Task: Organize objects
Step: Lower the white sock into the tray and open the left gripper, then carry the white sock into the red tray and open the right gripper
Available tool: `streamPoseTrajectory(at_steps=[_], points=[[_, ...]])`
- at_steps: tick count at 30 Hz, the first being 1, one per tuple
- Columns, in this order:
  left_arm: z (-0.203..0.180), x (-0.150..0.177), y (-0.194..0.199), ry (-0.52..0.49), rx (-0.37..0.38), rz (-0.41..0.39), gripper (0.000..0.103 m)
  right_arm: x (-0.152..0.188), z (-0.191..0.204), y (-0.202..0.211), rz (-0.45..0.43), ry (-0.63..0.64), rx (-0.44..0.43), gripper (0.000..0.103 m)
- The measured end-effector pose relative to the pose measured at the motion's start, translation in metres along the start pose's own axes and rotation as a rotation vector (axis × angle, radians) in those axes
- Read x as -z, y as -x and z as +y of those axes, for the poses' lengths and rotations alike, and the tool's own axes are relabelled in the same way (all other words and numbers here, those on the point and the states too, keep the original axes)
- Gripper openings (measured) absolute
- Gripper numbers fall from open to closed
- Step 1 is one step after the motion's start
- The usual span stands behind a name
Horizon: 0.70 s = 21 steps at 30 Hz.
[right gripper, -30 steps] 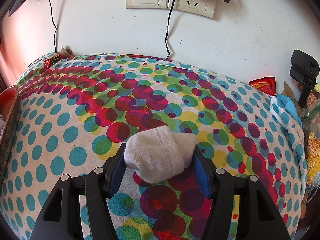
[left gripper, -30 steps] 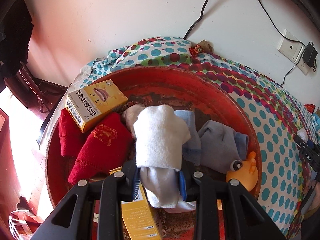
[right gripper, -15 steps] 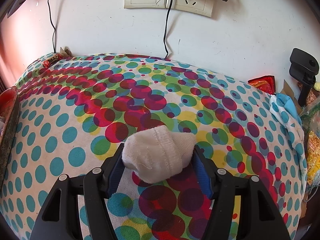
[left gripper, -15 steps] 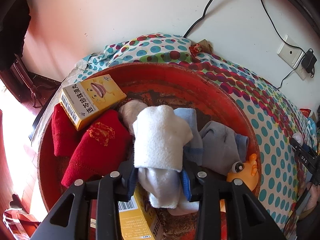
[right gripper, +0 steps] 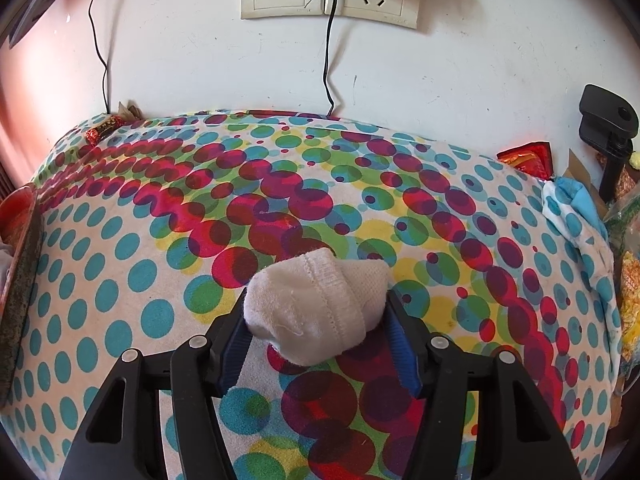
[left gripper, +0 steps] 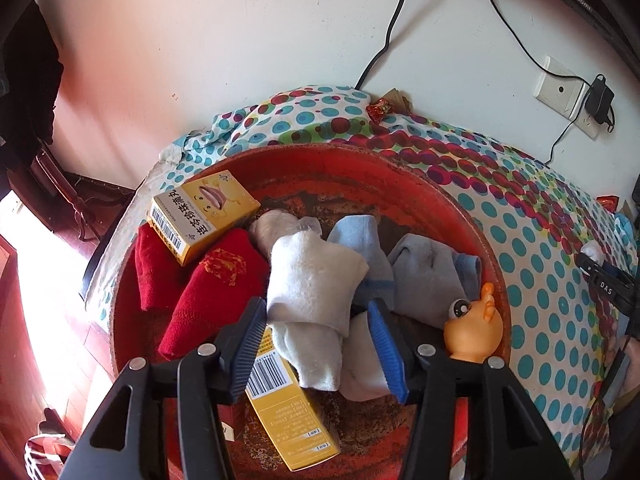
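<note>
Socks are piling up in the red basin (left gripper: 460, 216), where the left gripper (left gripper: 316, 344), its jaws having just been opening, is standing clear of a folded white sock (left gripper: 316, 276) lying between red socks (left gripper: 216, 280) on the left and blue ones (left gripper: 432, 276) on the right. Over the dotted cloth (right gripper: 120, 280), the right gripper (right gripper: 316, 340), jaws lately closing, is clamping a rolled white sock (right gripper: 316, 304). That roll probably needs carrying left to the basin next.

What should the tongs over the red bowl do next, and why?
Probably lift the left tongs straight up. They have just been opening, their pads stand clear of the white rolled sock between them, and it already lies in the red bowl among other socks.
</note>
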<state>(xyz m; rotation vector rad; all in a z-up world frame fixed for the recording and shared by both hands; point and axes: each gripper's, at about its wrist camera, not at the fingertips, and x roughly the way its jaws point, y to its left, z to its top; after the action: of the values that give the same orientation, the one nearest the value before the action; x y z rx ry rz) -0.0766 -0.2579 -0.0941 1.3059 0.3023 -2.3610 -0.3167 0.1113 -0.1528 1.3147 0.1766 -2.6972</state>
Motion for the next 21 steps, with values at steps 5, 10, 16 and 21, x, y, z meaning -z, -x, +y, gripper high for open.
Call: streamPoseTrajectory(at_steps=[5, 10, 16, 21], points=[[-0.002, 0.004, 0.012, -0.024, -0.008, -0.017, 0.054, -0.005, 0.011, 0.001, 0.023, -0.004, 0.04, 0.047], [-0.007, 0.011, 0.021, -0.057, -0.004, -0.028, 0.054, -0.01, 0.028, 0.013, 0.008, 0.003, 0.018, 0.046], [-0.007, 0.018, 0.026, -0.069, 0.001, -0.024, 0.054, -0.018, 0.07, 0.035, -0.013, 0.062, -0.053, 0.046], [-0.007, 0.024, 0.028, -0.083, -0.002, -0.022, 0.054, -0.021, 0.111, 0.054, -0.032, 0.107, -0.134, 0.046]])
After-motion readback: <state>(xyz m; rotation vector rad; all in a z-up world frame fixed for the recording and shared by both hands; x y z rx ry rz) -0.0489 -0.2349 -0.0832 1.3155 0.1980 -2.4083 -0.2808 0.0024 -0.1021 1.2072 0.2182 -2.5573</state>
